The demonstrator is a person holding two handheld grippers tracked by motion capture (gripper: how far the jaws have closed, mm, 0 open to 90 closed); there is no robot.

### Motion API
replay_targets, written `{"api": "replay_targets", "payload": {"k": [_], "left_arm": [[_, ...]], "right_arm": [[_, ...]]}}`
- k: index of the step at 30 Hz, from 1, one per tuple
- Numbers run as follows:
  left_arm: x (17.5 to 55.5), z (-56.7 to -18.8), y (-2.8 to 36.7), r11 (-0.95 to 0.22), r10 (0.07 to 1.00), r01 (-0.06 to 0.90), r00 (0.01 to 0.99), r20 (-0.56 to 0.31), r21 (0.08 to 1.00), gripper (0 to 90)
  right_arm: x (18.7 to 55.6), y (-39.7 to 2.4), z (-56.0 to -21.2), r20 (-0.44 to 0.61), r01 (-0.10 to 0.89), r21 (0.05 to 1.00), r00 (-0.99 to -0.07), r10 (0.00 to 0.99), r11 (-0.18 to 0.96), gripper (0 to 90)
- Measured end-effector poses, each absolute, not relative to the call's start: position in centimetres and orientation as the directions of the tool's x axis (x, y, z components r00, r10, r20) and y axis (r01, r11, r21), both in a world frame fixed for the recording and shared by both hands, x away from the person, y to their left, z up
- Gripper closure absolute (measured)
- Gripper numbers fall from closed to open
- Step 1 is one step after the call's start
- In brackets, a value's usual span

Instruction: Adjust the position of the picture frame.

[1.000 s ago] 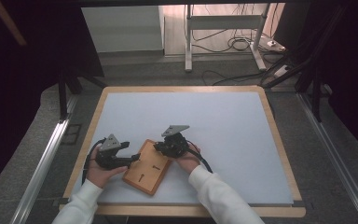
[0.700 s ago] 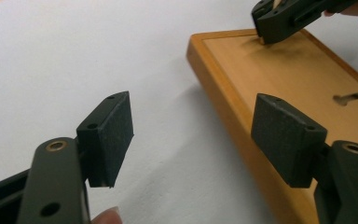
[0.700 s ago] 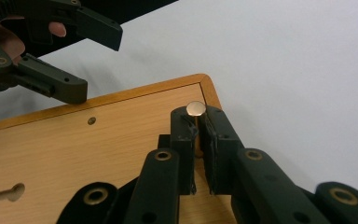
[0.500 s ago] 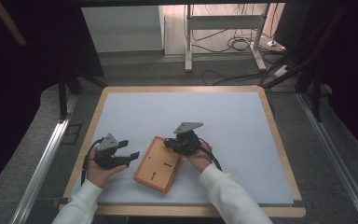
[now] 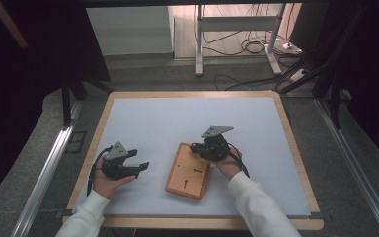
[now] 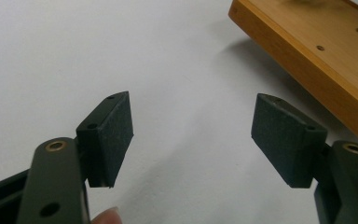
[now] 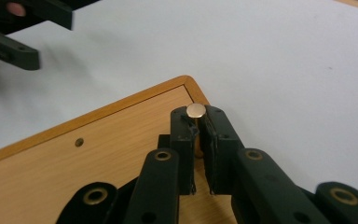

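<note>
Jaws of the right gripper [image 7: 195,122] are pressed together on a small brass-coloured peg [image 7: 196,110], whose round flat head sits just past their tips in the right gripper view. The pads pinch the peg's shaft from both sides, so the grip is tight, with only a narrow slit between the black fingers [image 7: 219,140]. Beneath them lies a wooden board [image 5: 188,171], its rounded corner just beyond the peg head; whether the peg stands in the board or is held above it I cannot tell. A small hole [image 7: 79,142] shows in the board's face near its raised rim.

In the high view the board lies flat on the white table [image 5: 168,123], near the front edge and roughly midway between the left and right edges, turned slightly askew. The right gripper [image 5: 197,148] reaches over the board's far right corner, with the person's right hand [image 5: 227,163] behind it.

The left gripper [image 5: 140,168] rests near the front left corner of the table, well apart from the board's left side. Its jaws stand wide apart with nothing between them: in the left gripper view the two dark pads [image 6: 114,126] frame bare white surface, and the board's edge [image 6: 307,65] lies off to the upper right, beyond the pads. A white sleeve [image 5: 86,217] covers the person's left forearm.
</note>
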State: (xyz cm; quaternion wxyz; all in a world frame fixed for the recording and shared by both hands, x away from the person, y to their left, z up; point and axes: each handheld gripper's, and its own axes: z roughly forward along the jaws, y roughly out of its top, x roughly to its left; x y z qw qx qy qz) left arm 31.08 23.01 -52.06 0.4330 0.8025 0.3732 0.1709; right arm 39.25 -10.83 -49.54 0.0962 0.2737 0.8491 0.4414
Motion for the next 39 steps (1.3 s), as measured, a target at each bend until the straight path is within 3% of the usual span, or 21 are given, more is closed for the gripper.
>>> {"api": "replay_targets", "payload": {"k": [18,19,22,26,30,39], "left_arm": [[31.1,-52.3,22.9,-0.357,0.74,0.457,0.671,-0.052,0.815,28.7],[31.1,-52.3,22.8,-0.359,0.739,0.457,0.672,-0.051,0.814,28.7],[31.1,-52.2,22.8,-0.362,0.738,0.455,0.673,-0.048,0.814,28.7],[31.1,-52.3,22.7,-0.362,0.736,0.456,0.675,-0.052,0.813,28.7],[31.1,-52.4,22.6,-0.369,0.731,0.458,0.68,-0.051,0.809,28.7],[31.0,-52.5,22.1,-0.386,0.724,0.463,0.689,-0.049,0.798,28.6]], "right_arm": [[41.3,-11.0,-51.5,0.081,0.422,0.779,-0.801,0.593,0.464,82.1],[41.2,-11.0,-51.6,0.083,0.422,0.782,-0.8,0.594,0.459,79.0],[40.9,-11.2,-51.2,0.085,0.427,0.792,-0.784,0.614,0.436,57.1],[39.9,-11.6,-50.5,0.042,0.414,0.799,-0.763,0.645,0.437,39.7],[38.3,-13.0,-49.8,0.047,0.419,0.807,-0.747,0.663,0.416,32.7],[34.5,-17.9,-49.6,0.095,0.462,0.807,-0.717,0.691,0.368,29.9]]}}
